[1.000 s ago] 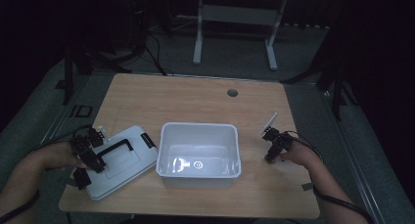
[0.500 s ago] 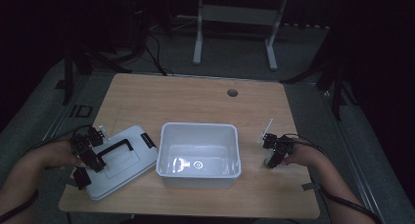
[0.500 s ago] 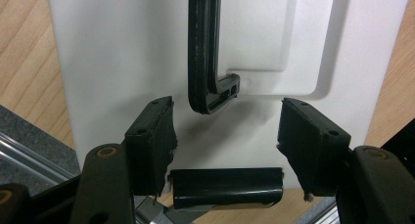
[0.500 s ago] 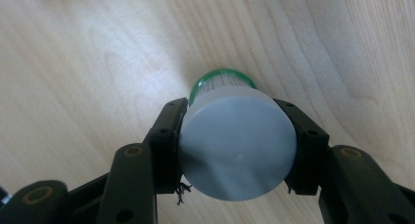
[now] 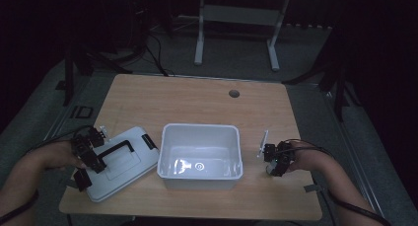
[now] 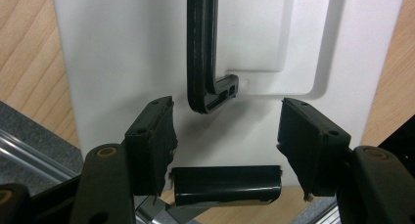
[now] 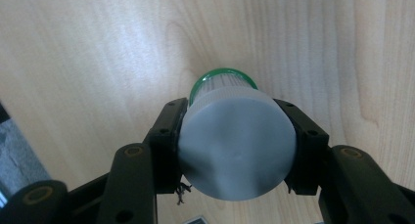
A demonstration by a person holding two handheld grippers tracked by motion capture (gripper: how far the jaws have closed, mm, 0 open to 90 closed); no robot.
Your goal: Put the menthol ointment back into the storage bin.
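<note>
Two grippers work either side of a white bin at the table's near edge. Left gripper hangs spread over the white lid, by its black handle. Right gripper clamps a grey-capped bottle above bare wood; the far half lies open.

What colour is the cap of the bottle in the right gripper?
Grey cap, green rim below; best in the right gripper view.
</note>
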